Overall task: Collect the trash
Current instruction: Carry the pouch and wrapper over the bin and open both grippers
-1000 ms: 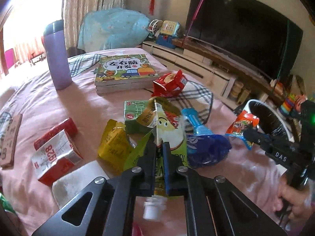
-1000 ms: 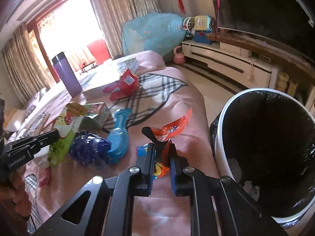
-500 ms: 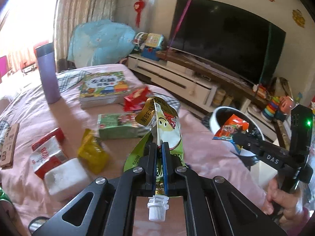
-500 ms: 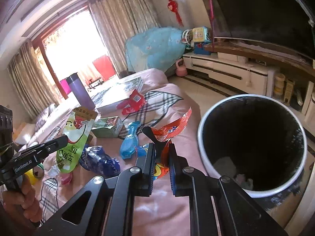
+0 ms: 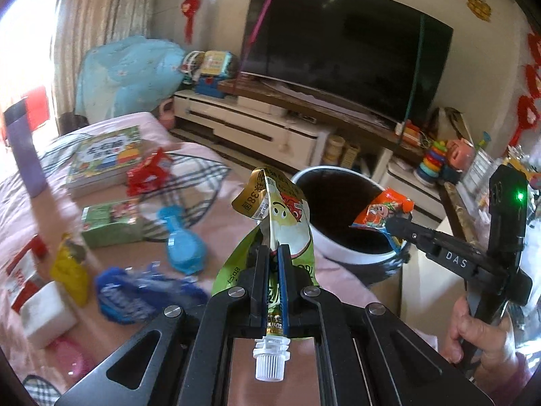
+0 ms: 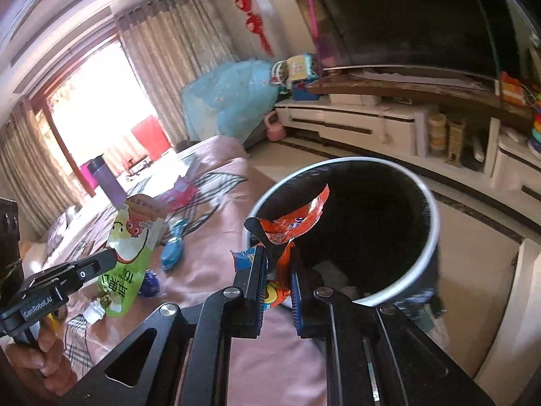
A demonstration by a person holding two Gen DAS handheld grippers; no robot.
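Left claw pinches a green spout pouch — right claw pinches an orange wrapper beside the bin

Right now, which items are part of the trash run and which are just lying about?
Job: green spouted pouch in left gripper; orange snack wrapper in right gripper; trash bin.
Lying about: purple flask; picture book; television.

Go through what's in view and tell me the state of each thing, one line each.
Left gripper: shut on the green pouch.
Green pouch: held up, spout cap on.
Right gripper: shut on the orange wrapper.
Orange wrapper: held at the bin's mouth.
Bin: open, black-lined, some trash at the bottom.
Blue wrapper: crumpled, lying on the pink cloth.
TV: off.
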